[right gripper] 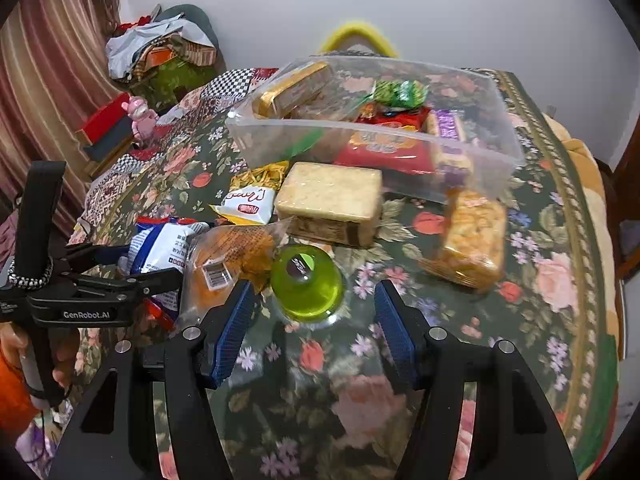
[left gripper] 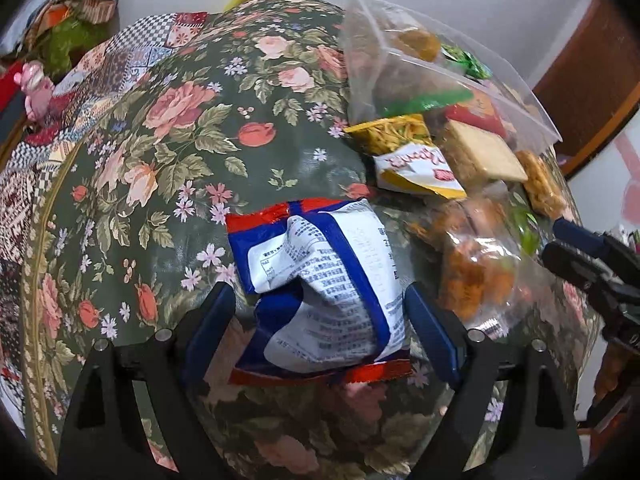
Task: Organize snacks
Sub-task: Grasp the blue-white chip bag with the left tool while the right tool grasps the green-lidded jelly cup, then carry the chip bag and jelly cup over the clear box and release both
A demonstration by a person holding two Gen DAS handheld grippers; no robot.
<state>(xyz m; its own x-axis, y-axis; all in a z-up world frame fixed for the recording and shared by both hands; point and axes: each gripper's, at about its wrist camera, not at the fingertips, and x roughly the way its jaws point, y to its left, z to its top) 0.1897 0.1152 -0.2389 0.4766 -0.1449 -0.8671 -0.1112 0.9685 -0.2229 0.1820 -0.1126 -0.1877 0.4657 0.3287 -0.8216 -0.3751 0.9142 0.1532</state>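
A blue, white and red snack packet (left gripper: 320, 280) lies crumpled on the floral tablecloth (left gripper: 168, 152). My left gripper (left gripper: 320, 312) is open, one finger on each side of the packet, close to its edges and not squeezing it. In the right wrist view the left gripper (right gripper: 148, 264) straddles the same packet (right gripper: 164, 248). My right gripper (right gripper: 316, 320) is open just behind a green translucent cup (right gripper: 308, 284) lying on the cloth. A clear plastic box (right gripper: 472, 152) holding several snacks stands at the back.
An orange snack in a clear bag (right gripper: 232, 256), a yellow packet (right gripper: 248, 204), a beige cracker block (right gripper: 332, 196) and a rice-cracker pack (right gripper: 472, 236) lie in front of the box. A pink figurine (right gripper: 140, 116) and piled clutter (right gripper: 160, 52) sit far left. The right gripper (left gripper: 556, 240) is at the left wrist view's right edge.
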